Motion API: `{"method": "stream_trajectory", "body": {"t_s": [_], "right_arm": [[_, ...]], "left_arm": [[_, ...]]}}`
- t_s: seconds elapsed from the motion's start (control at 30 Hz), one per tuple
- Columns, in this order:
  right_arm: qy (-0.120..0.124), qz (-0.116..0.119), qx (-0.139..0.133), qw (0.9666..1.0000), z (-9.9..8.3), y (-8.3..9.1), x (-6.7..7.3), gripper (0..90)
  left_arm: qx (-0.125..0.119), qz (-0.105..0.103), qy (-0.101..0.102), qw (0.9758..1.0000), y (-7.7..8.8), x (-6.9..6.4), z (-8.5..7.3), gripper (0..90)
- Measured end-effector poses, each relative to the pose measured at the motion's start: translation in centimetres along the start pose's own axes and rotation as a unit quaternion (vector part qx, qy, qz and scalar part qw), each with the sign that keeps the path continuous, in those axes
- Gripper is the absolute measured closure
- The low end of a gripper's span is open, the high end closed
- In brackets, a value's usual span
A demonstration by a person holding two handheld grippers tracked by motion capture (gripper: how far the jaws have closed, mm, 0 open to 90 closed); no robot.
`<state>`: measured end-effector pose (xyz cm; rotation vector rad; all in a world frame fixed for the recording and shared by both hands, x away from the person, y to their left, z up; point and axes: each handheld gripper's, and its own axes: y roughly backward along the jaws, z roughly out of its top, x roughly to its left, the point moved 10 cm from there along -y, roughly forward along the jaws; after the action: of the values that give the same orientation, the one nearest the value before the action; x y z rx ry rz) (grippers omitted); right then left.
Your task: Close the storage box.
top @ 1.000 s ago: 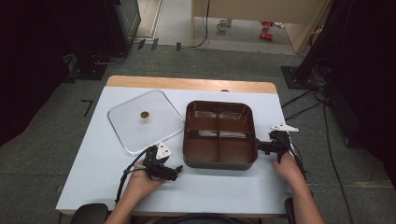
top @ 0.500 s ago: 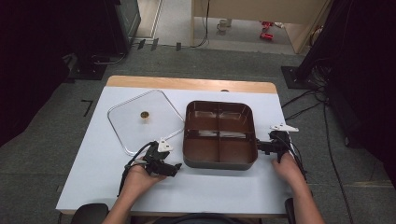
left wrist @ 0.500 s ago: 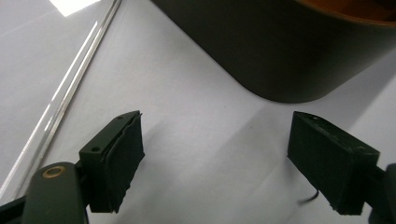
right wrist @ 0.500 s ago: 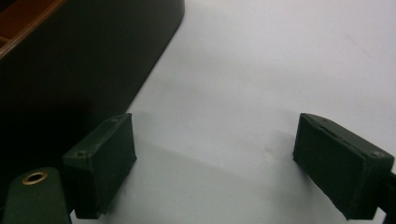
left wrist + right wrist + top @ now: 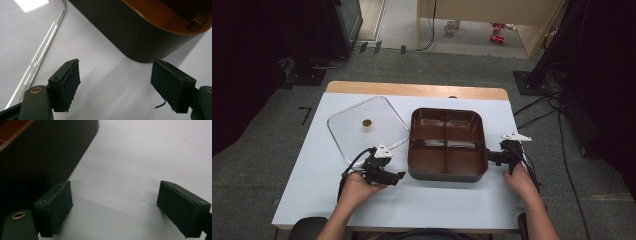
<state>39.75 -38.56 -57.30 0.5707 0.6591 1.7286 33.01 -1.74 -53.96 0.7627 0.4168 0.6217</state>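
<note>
Both grippers (image 5: 398,175) (image 5: 490,157) open, apparently flanking tray (image 5: 447,172)

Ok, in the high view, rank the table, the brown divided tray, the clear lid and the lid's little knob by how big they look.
1. Table
2 and 3. Clear lid and brown divided tray: too alike to rank.
4. Knob

Dim surroundings, evenly lit table (image 5: 312,165), soft close-up blur

A lab/studio w/ dark curtains (image 5: 257,60) hanging, cables (image 5: 537,112) trailing over grey carpet (image 5: 272,170), white table (image 5: 317,165) sitting centre.
</note>
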Motion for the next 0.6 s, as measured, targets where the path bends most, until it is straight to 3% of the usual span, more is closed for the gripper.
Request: {"method": "stream_trajectory", "body": {"t_s": [0.23,0.6], "right_arm": [[0.0,0.0,0.0,1.0,0.0,0.0,0.0,12.5],[0.001,0.0,0.0,1.0,0.0,0.0,0.0,12.5]], "left_arm": [[0.005,-0.012,-0.005,0.9999,0.5,-0.1,0.8,23.5],[0.002,-0.008,0.001,1.0,0.7,1.5,2.7,23.5]]}}
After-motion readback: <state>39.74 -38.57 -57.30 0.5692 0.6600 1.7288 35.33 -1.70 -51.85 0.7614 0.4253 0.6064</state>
